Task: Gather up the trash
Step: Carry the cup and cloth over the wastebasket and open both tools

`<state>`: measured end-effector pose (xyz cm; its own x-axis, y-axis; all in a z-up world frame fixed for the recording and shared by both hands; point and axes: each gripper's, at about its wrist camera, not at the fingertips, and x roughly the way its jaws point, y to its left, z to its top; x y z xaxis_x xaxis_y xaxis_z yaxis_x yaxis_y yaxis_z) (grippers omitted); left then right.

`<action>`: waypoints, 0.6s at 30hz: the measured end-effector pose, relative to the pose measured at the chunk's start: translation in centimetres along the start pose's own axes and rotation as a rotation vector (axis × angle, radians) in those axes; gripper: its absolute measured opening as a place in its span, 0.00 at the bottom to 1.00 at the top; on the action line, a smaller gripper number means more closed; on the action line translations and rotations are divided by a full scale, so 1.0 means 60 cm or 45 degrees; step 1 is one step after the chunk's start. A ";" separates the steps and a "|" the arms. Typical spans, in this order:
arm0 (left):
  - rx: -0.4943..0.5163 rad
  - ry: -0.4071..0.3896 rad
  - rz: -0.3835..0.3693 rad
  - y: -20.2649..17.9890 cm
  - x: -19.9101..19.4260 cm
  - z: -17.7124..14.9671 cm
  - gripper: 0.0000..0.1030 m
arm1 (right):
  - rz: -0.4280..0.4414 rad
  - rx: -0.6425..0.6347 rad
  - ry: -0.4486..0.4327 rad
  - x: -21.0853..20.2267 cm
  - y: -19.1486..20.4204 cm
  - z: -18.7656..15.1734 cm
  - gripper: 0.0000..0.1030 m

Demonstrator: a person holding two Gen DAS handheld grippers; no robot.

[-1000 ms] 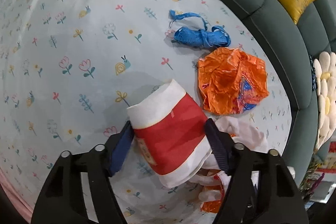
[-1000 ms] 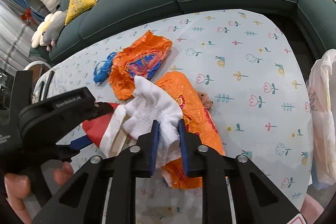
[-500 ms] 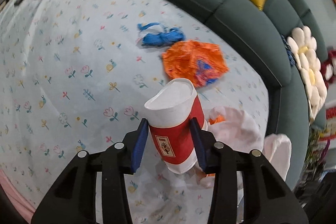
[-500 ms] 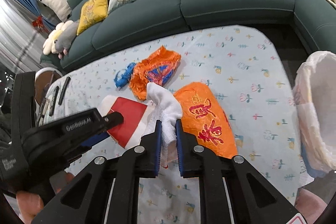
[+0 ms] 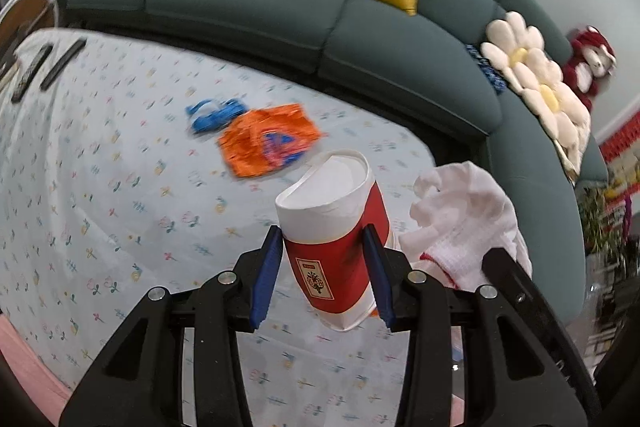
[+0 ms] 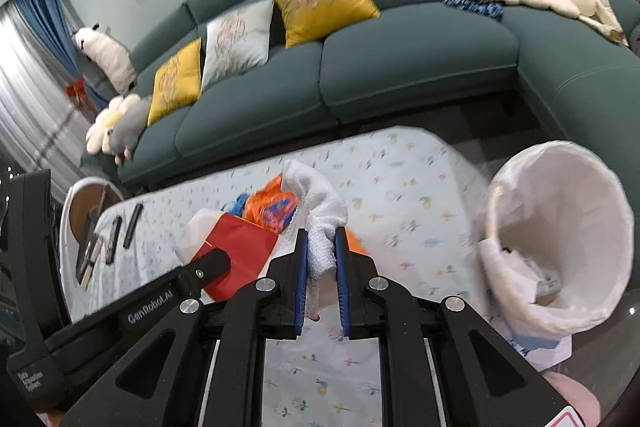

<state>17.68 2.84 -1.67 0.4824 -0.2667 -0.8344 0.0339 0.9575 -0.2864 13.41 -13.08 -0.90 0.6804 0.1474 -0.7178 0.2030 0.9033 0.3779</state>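
A: The left hand-held gripper (image 5: 324,263) was clamped on the red-and-white paper cup (image 5: 334,235), its blue pads pressed to the cup's two sides, the rim squashed out of round. The jaws had just been closing on it within the last second, and the cup hung clear above the flowered tabletop (image 5: 100,187).

B: And the right hand-held gripper (image 6: 321,267)?

A: Nearly together, pinching a crumpled white cloth (image 6: 320,211) that stuck up ahead of its fingertips — also off the tabletop. The two tools were just beside each other, the left one's cup showing to the left of the right one's jaws.

B: So the step in hand?

A: I'd judge it the carry — both pieces picked up, neither yet dropped. The white-lined bin (image 6: 560,227) stood to the right of the right hand-held gripper, beyond the tabletop's end, with some scraps already inside.

B: What would the next move call for?

A: Swinging both loads right until they hung over the bin's mouth, then letting the jaws part. The cup looked thin, so a harder squeeze could crumple it; the cloth might snag on the pads.

B: Anything left behind?

A: An orange wrapper (image 5: 268,141) and a blue tangle of ribbon (image 5: 214,115) lay ahead of the left hand-held gripper, still on the tabletop.
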 end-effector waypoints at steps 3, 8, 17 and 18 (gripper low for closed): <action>0.053 -0.026 -0.014 -0.035 -0.019 -0.007 0.38 | 0.003 0.017 -0.049 -0.034 -0.018 0.012 0.12; 0.133 -0.049 -0.038 -0.091 -0.040 -0.022 0.38 | -0.007 0.028 -0.117 -0.085 -0.052 0.024 0.12; 0.290 -0.061 -0.078 -0.199 -0.053 -0.057 0.38 | -0.058 0.102 -0.204 -0.155 -0.133 0.028 0.12; 0.308 -0.060 -0.083 -0.211 -0.053 -0.061 0.38 | -0.067 0.112 -0.213 -0.162 -0.145 0.029 0.12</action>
<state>12.50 -8.84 2.85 0.5124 -0.3286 -0.7933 0.2719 0.9384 -0.2132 6.24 -23.08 3.78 0.7731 0.0252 -0.6337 0.2973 0.8682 0.3973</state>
